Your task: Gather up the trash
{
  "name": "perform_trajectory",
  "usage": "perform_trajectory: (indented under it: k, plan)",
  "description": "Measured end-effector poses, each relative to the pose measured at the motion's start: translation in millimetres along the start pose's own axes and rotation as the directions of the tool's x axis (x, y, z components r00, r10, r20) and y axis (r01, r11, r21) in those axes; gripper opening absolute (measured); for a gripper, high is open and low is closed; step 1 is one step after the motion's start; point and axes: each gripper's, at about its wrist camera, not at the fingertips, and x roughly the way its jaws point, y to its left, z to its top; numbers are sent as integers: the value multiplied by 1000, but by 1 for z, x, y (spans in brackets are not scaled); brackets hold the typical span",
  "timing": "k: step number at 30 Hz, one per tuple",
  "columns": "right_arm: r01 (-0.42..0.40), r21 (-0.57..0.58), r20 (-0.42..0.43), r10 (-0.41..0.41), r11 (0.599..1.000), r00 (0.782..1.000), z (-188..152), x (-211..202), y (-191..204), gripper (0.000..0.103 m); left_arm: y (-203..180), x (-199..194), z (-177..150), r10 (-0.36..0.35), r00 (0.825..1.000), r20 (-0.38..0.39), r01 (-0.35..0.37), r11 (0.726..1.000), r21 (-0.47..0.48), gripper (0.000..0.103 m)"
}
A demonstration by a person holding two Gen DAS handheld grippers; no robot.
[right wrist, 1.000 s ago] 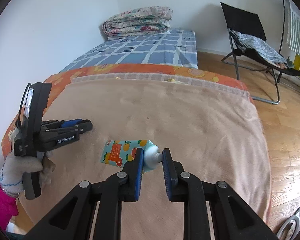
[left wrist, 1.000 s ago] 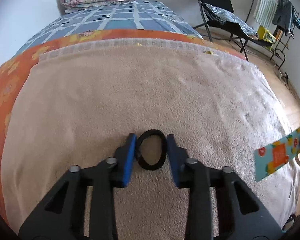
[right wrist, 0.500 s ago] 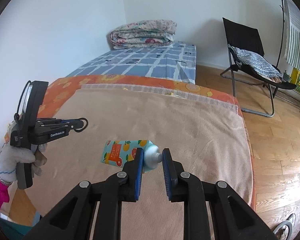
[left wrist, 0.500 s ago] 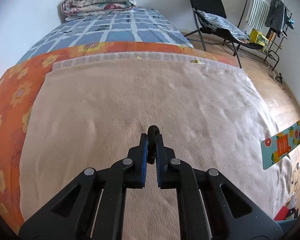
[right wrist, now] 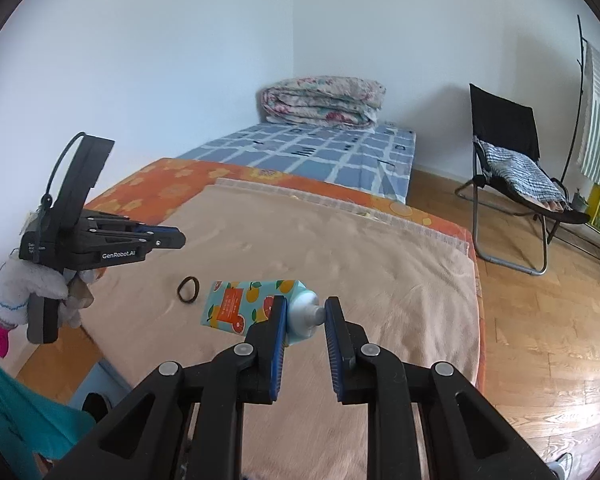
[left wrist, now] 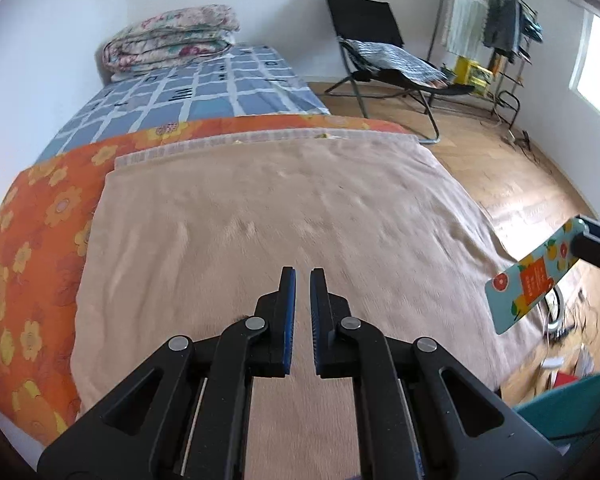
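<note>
Blanket (right wrist: 340, 248) covers the bed. Right gripper (right wrist: 306, 316) pinches a tube (right wrist: 256, 306) by its cap, raised. Left gripper (left wrist: 302, 280), jaws together and empty, hovers above the ring (right wrist: 188, 289) lying on the blanket.

We see soft bright daylight, a blown-out window (left wrist: 596, 60) at our right, sheen on the floor (right wrist: 540, 320), faint shadows, slight blur over the blanket (left wrist: 260, 220), strong fisheye bending, dark corners around both views
</note>
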Motion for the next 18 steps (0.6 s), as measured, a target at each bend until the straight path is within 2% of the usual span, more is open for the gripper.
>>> perform_trajectory:
  k: [2,3,4,6,7,9,10,14,18]
  plan:
    - [-17,9,3,17,1000,1000,-5,-9,5,18,1,4,-4,-6,1000,-25,6,1000,1,5]
    - [-21,11,5,21,1000,1000,-7,-12,6,18,4,10,-5,-17,998,-53,16,1000,-10,13]
    - [-23,12,7,23,1000,1000,-8,-15,8,18,9,20,-7,-24,995,-101,20,999,-45,31]
    - [-23,7,9,23,1000,1000,-13,-21,12,18,20,36,-10,-40,988,-148,24,994,-106,47]
    - [-21,4,10,21,1000,1000,-15,-23,14,18,25,47,-12,-42,982,-186,18,992,-129,47]
    - [-22,5,8,22,1000,1000,-18,-24,15,18,32,67,-16,7,966,-259,-47,988,-149,47]
    - [-24,7,5,24,1000,1000,-19,-23,14,18,38,77,-18,9,958,-288,-63,982,-178,47]
    - [-33,15,-12,33,999,999,-22,-19,14,18,56,96,-23,7,946,-325,-104,953,-284,47]
    - [-42,28,-17,43,999,999,-23,-19,12,18,56,108,-21,34,939,-343,-143,943,-299,47]
